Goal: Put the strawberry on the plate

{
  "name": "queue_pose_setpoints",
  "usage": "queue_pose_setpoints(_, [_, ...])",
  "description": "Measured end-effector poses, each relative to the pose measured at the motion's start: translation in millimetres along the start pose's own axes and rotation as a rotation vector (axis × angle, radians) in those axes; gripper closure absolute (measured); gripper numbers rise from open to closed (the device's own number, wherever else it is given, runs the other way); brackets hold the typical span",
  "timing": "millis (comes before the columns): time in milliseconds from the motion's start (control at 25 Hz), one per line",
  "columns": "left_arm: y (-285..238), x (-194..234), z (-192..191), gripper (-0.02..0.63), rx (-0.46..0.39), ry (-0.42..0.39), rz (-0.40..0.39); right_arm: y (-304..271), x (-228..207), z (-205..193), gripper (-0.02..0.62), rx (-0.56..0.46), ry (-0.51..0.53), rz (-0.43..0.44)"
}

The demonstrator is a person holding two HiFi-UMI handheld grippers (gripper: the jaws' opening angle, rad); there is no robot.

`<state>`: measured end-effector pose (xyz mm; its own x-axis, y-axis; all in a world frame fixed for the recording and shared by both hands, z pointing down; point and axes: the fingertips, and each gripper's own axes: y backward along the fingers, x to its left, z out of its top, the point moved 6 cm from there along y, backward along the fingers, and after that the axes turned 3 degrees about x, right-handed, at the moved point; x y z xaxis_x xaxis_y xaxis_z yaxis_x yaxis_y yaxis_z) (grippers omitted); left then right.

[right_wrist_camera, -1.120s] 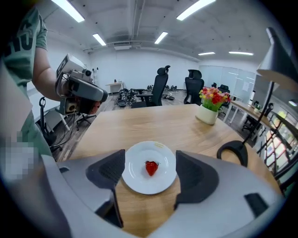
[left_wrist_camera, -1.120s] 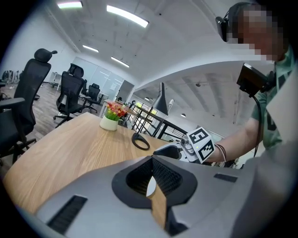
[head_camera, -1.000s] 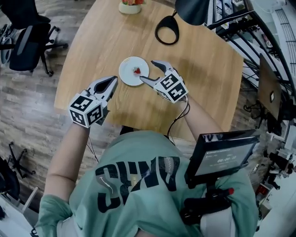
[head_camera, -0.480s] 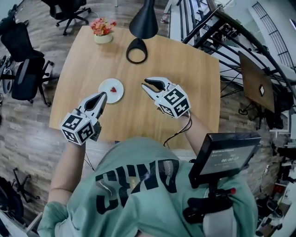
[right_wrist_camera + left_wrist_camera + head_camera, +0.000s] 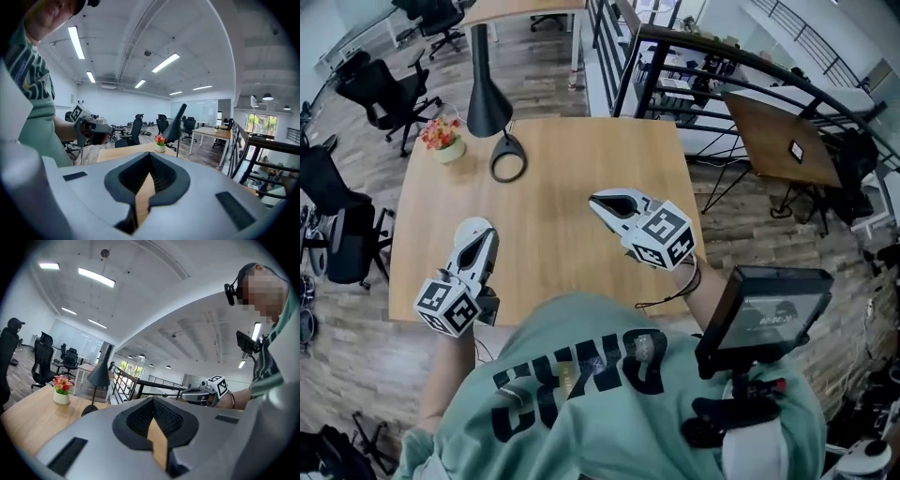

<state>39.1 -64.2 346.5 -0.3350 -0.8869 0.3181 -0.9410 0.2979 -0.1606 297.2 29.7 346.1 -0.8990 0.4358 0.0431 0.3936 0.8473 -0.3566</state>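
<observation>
Strawberry, plate hidden; wood table (image 5: pixel 581 169) w/ lamp (image 5: pixel 487 98), flowers (image 5: pixel 442 137); open office.

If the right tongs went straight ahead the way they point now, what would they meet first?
Most likely the flower pot, almost dead ahead of the shut right tongs. The black lamp stands just right of that line and may be nearer; depth is unclear.
</observation>
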Motion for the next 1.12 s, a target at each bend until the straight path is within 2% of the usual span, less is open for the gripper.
queue_pose_setpoints(240, [-33, -50, 8, 0.604, 0.017, -0.049, -0.109, 82, -17, -29, 0.589, -0.014, -0.065, -0.131])
queue_pose_setpoints(480, [-42, -63, 12, 0.604, 0.052, -0.087, -0.155, 113, -23, -55, 0.589, -0.042, -0.154, -0.215])
queue_pose_setpoints(880, [-39, -59, 1, 0.604, 0.074, -0.049, -0.155, 96, -6, -58, 0.589, -0.041, -0.165, -0.174])
queue_pose_setpoints(1120, [-37, -35, -2, 0.604, 0.074, -0.029, -0.143, 76, -10, -48, 0.589, -0.048, -0.151, -0.169])
